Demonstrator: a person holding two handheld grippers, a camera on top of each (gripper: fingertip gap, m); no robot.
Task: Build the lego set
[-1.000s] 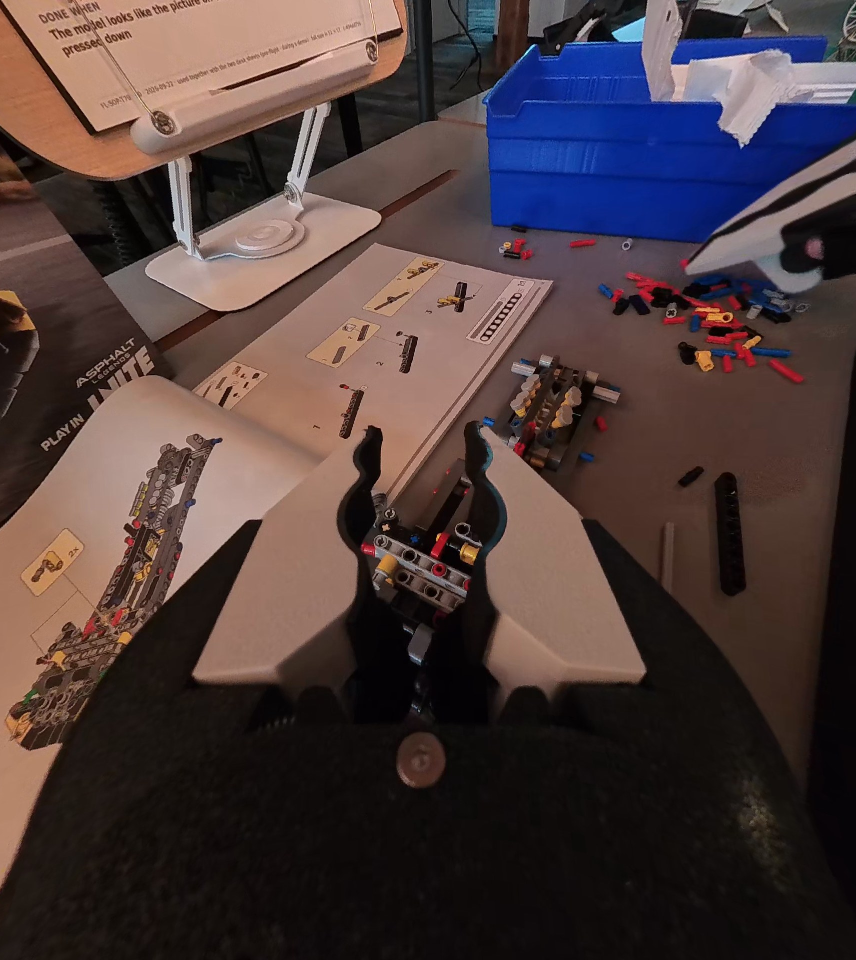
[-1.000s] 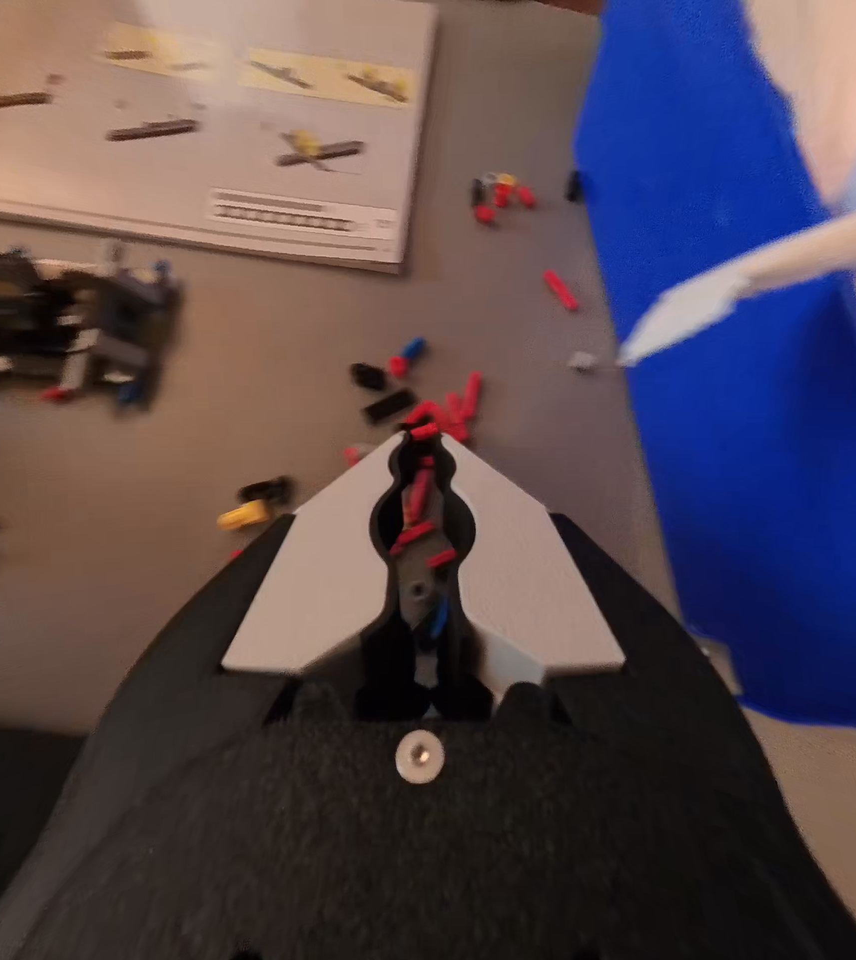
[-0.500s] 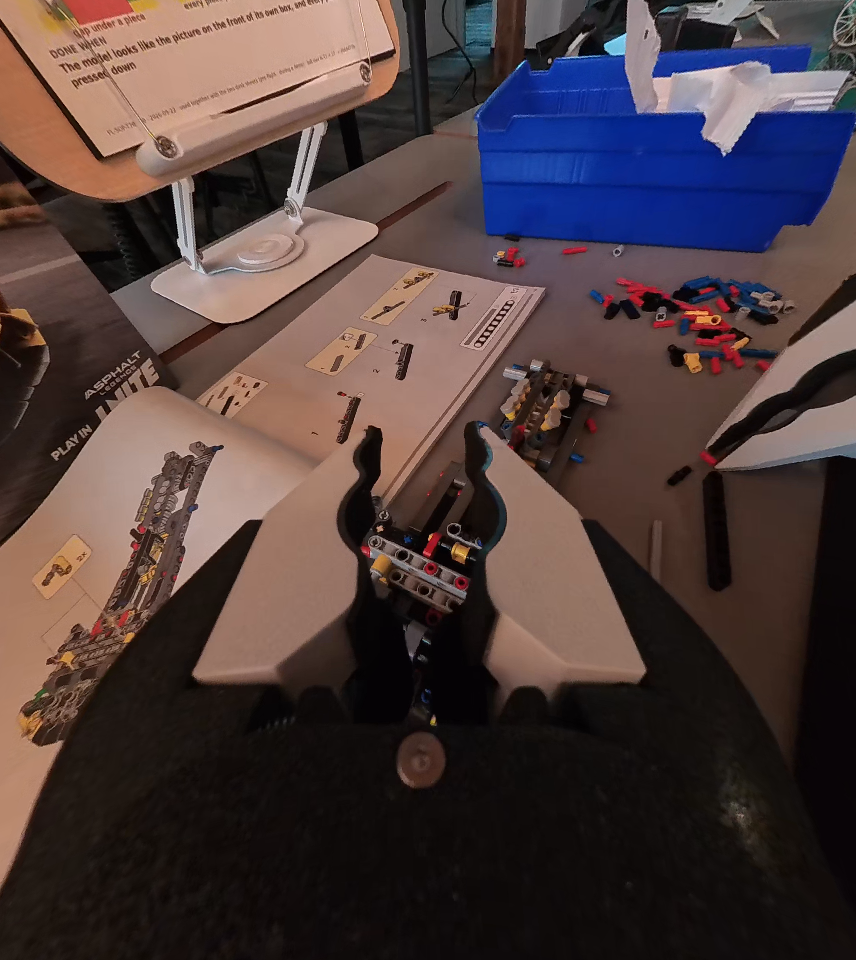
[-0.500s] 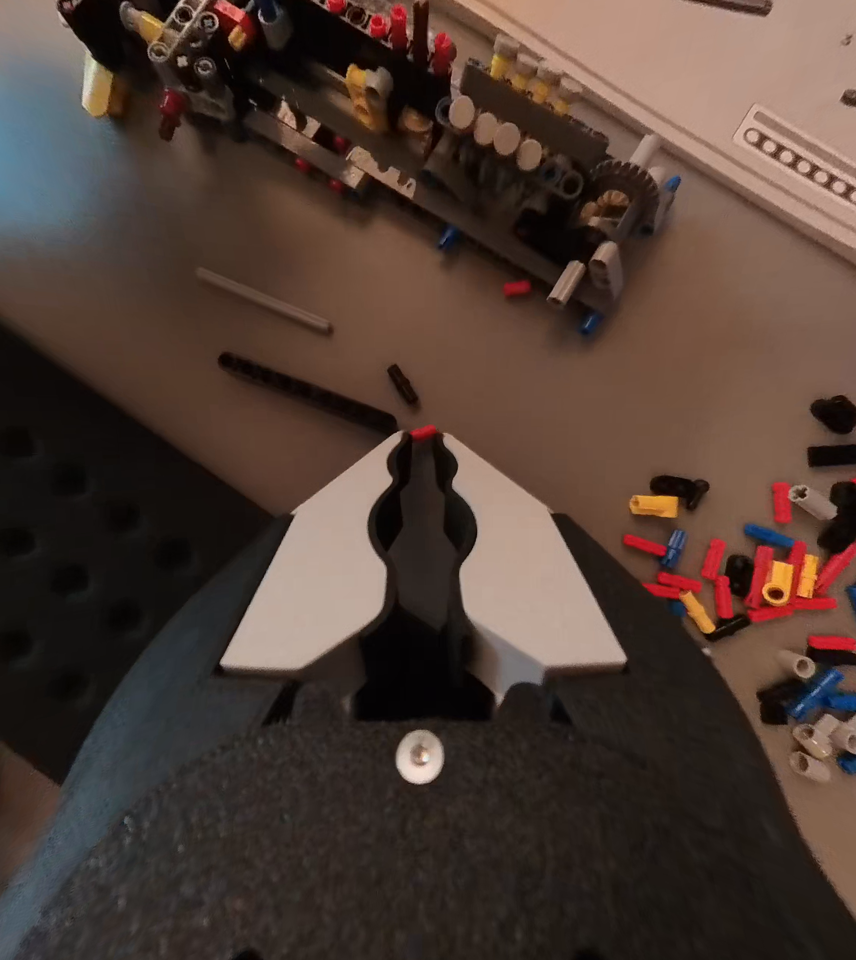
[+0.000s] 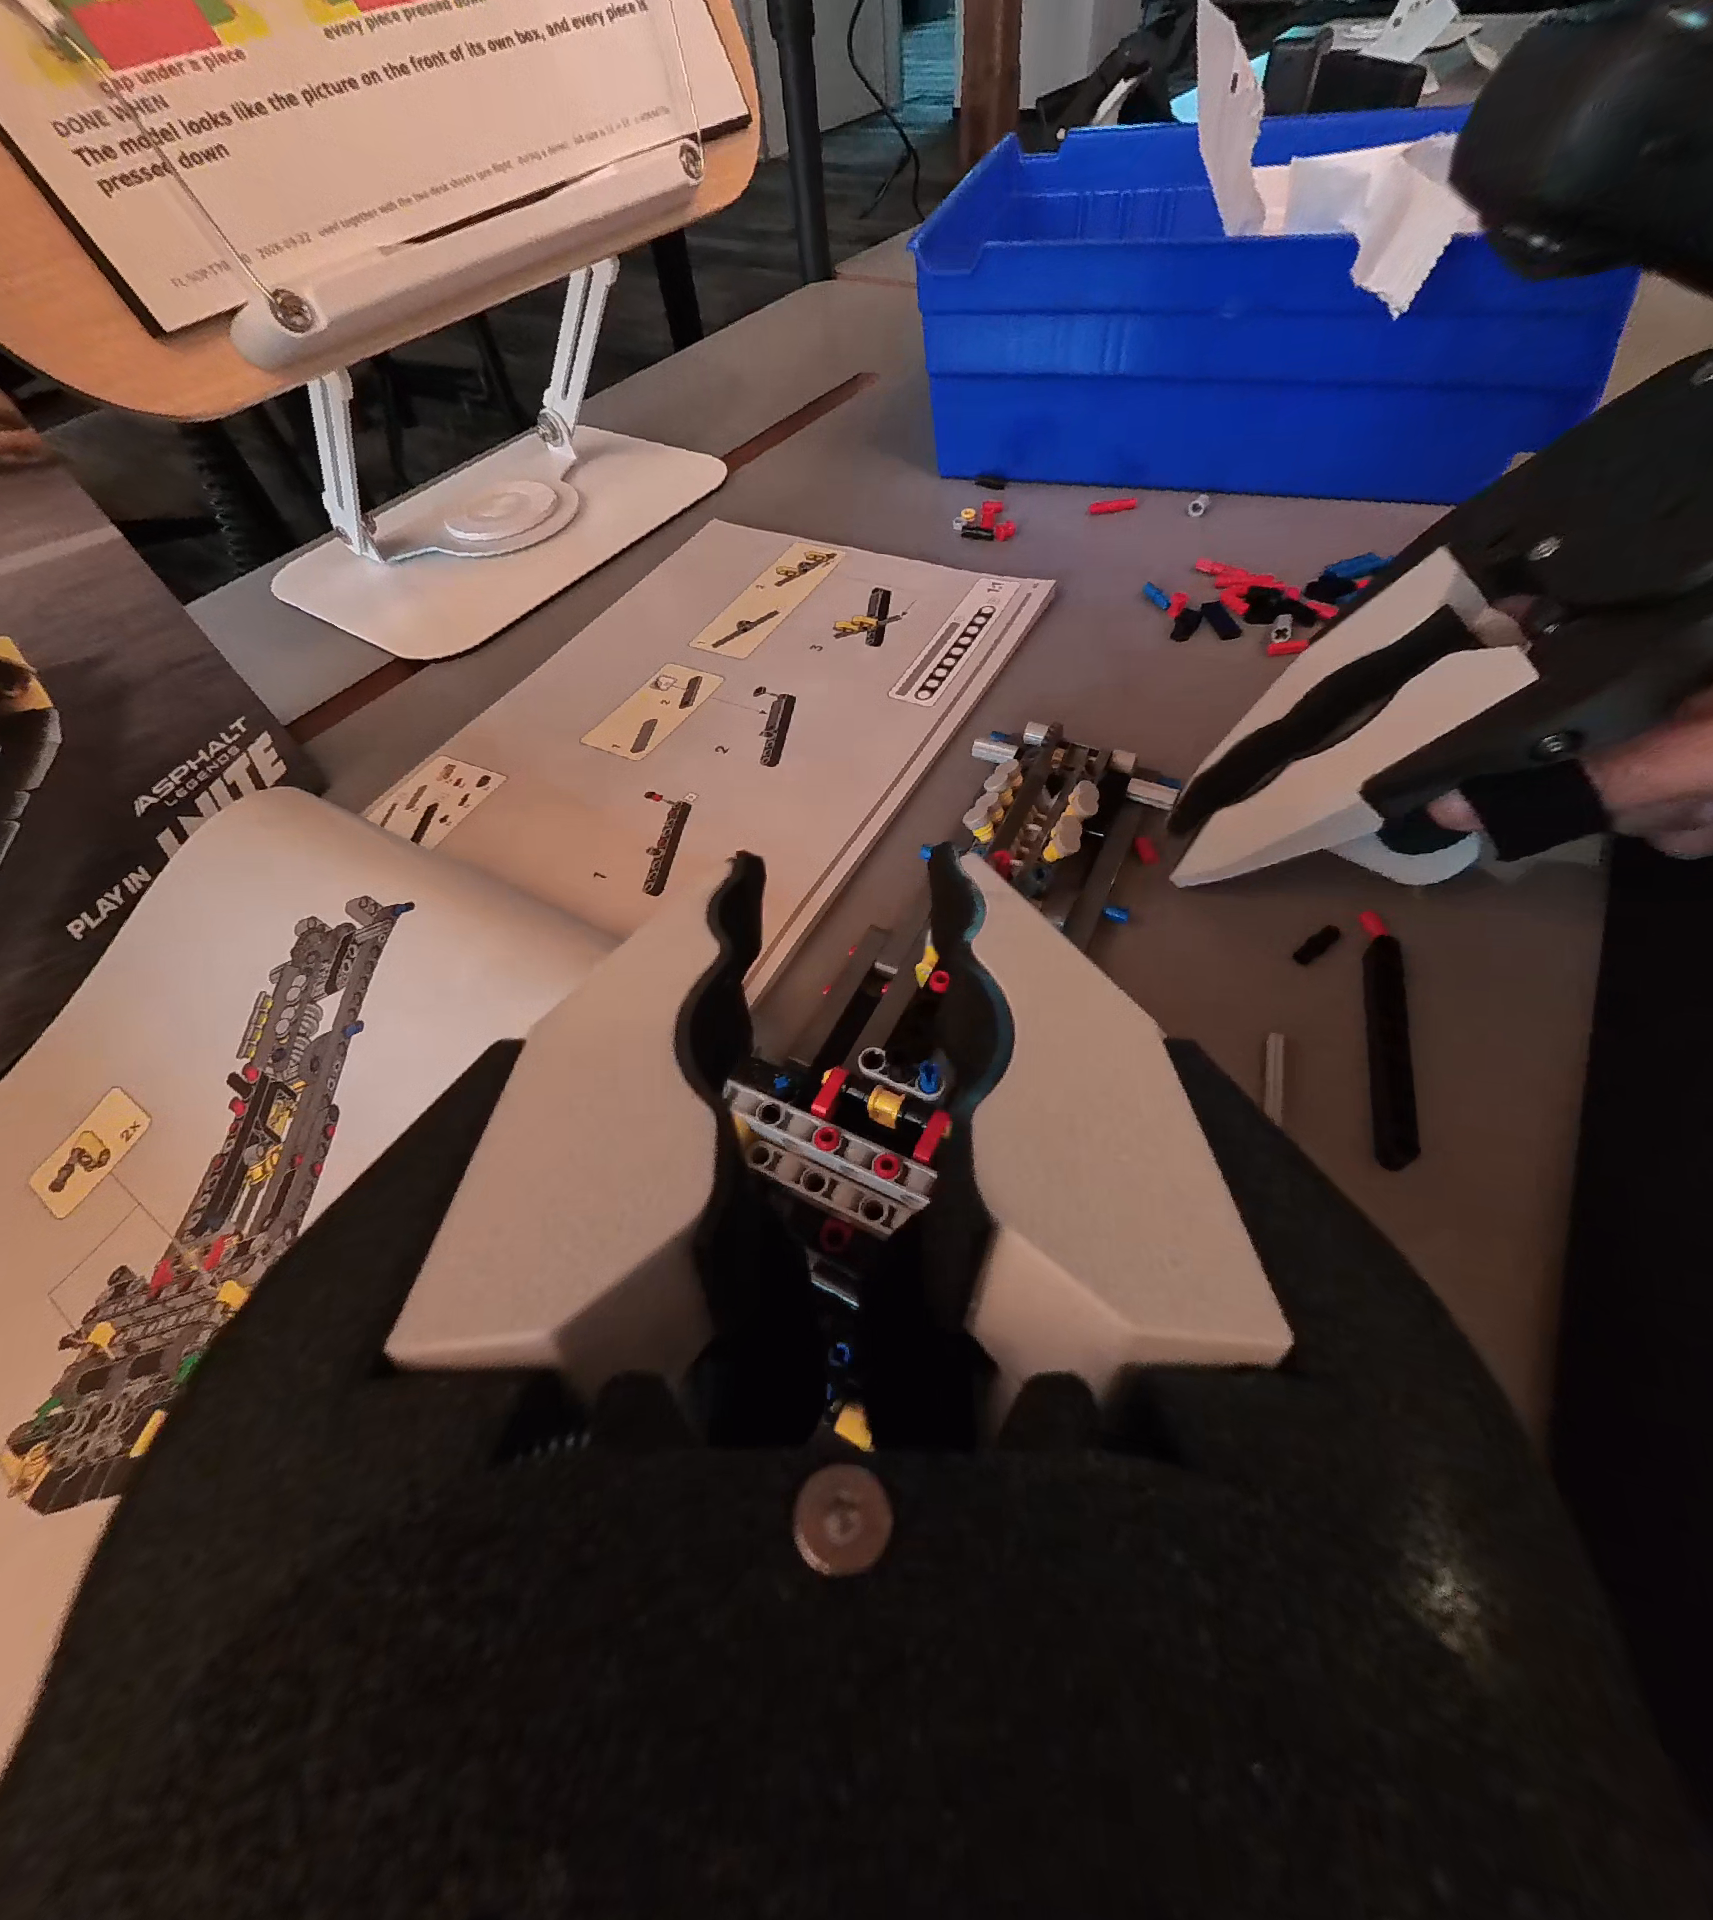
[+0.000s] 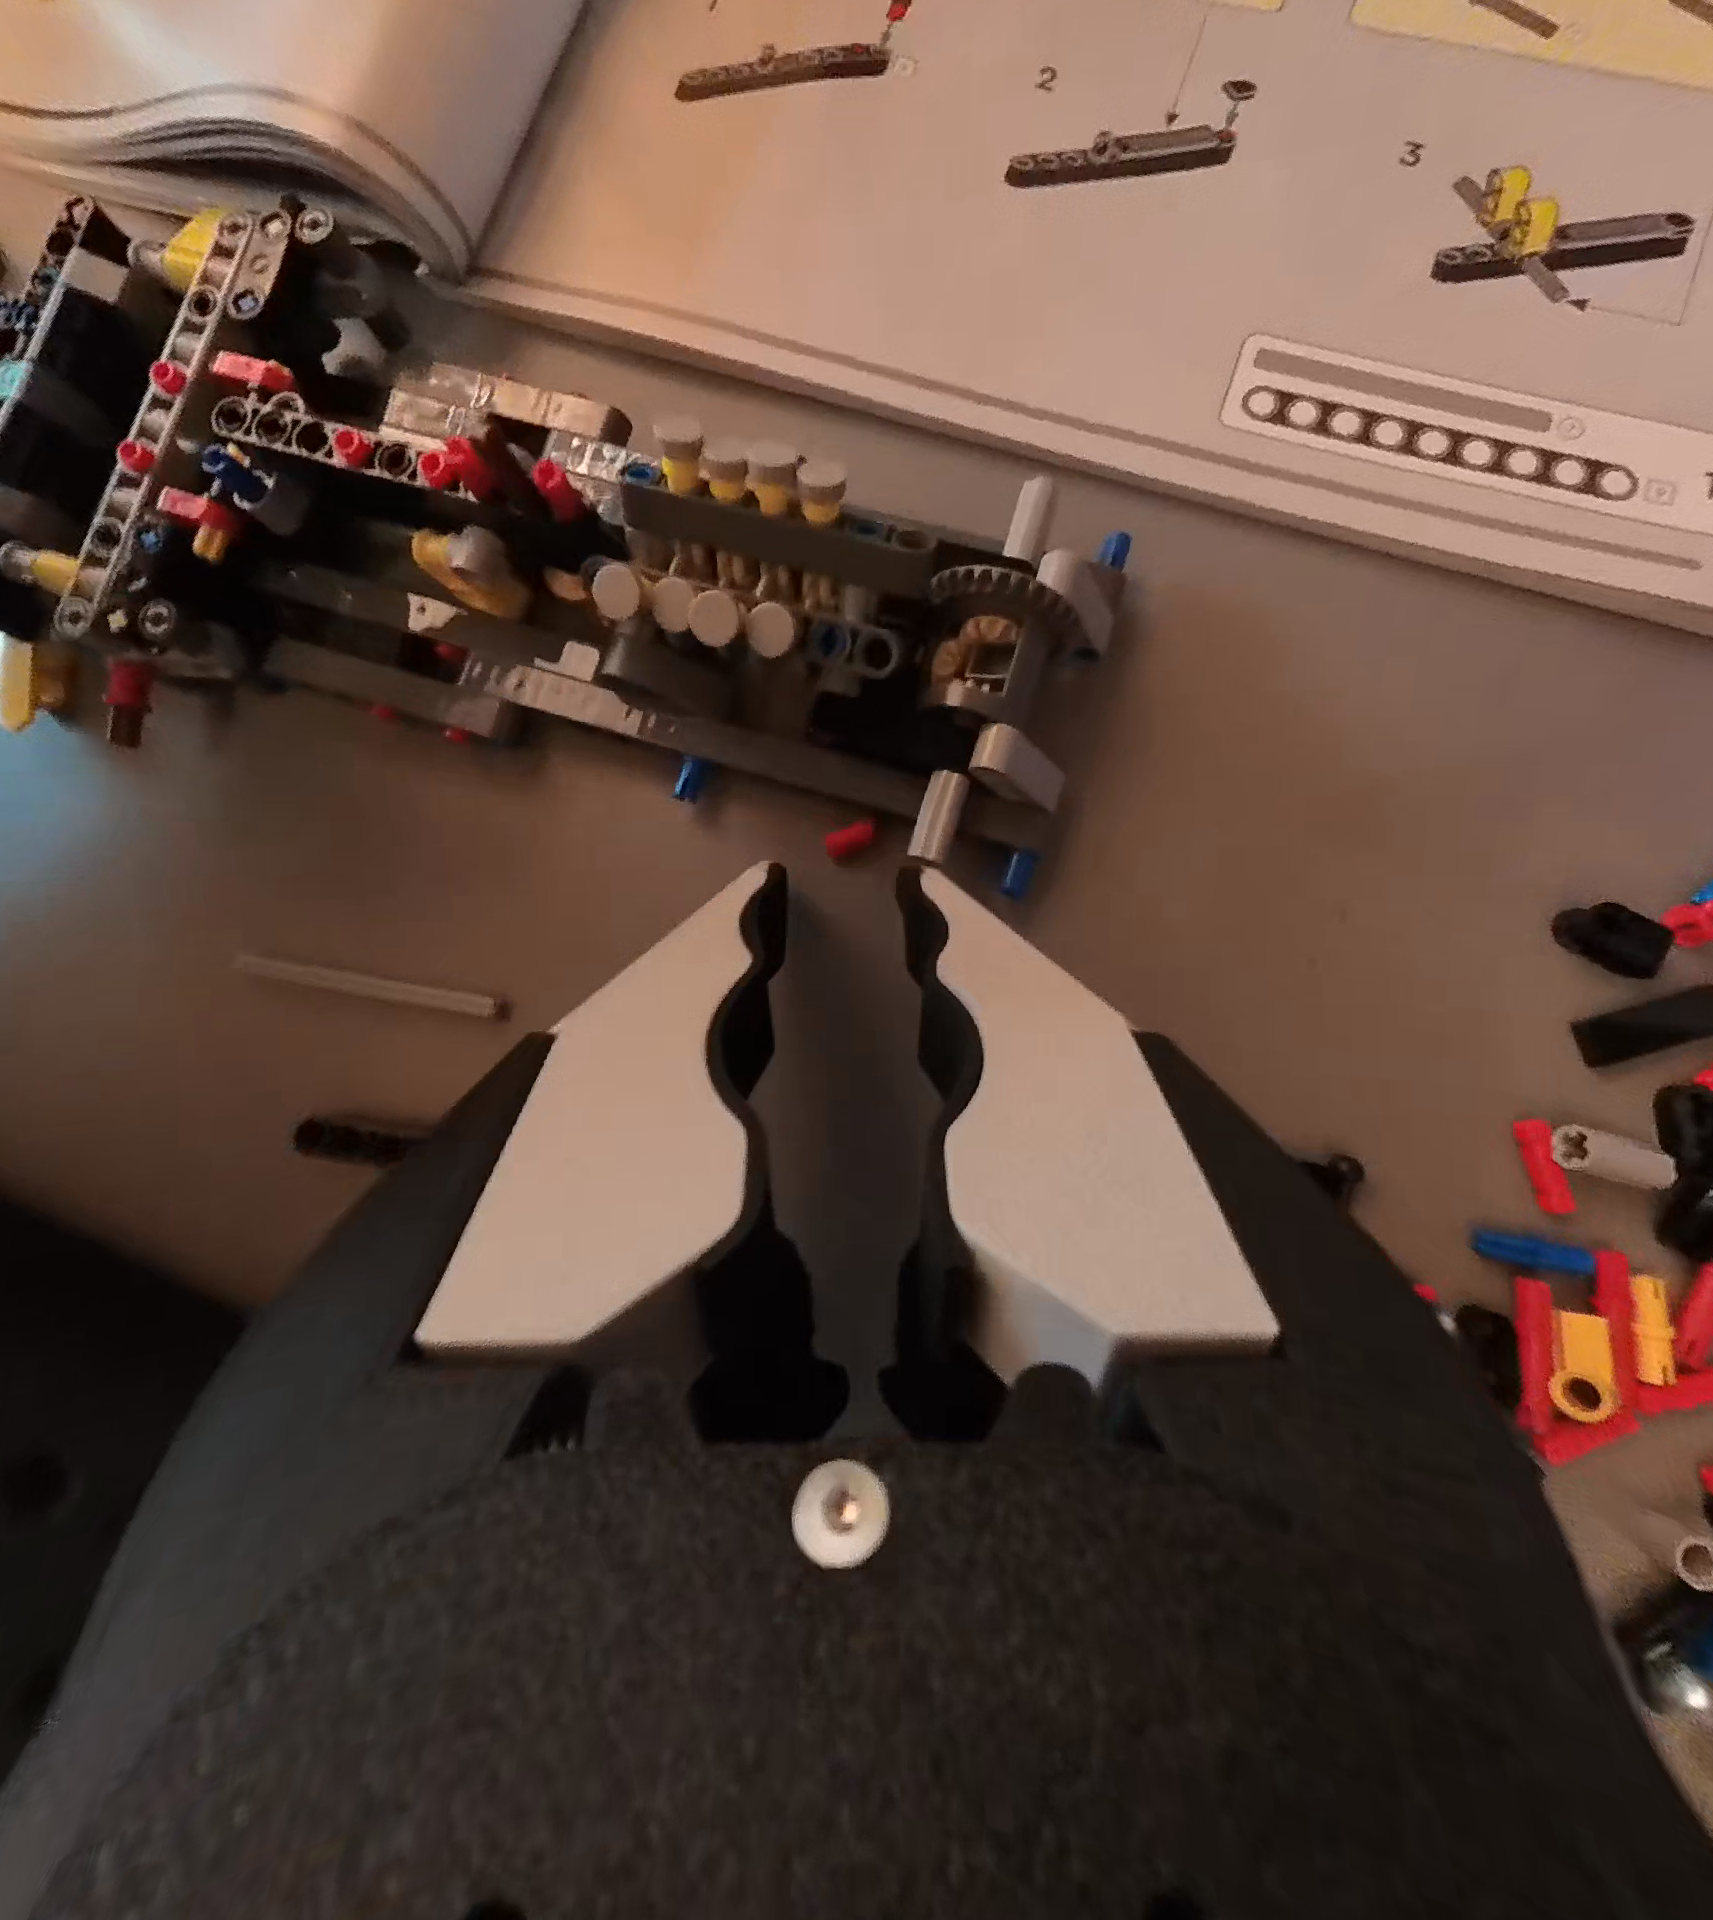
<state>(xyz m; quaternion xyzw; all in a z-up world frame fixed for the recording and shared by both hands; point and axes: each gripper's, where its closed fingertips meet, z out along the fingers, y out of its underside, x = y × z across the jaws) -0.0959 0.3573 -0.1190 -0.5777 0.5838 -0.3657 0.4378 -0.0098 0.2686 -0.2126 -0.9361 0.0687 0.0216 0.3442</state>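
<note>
left gripper point(image 5: 847, 883) clamps lego chassis point(image 6: 561, 561); right gripper point(image 6: 841, 883) agape beside it.

A grey table point(image 5: 1226, 997) is seen carrying an open instruction booklet point(image 5: 790, 686) at centre, a blue bin point(image 5: 1247, 395) upper right, a white stand base point(image 5: 509, 530) upper left, scattered loose pieces point(image 6: 1662, 1247) and a long lego chassis point(image 6: 540, 582).

My left hand-held gripper point(image 5: 841, 883) points toward 12 o'clock, its jaws clamped on the sides of a brick frame point(image 5: 836, 1143). My right hand-held gripper point(image 6: 839, 881) tilts downward with jaws parted and nothing between them; in the left view it enters from 3 o'clock, my bare fingers point(image 5: 1704, 790) wrapped around its grip.
</note>
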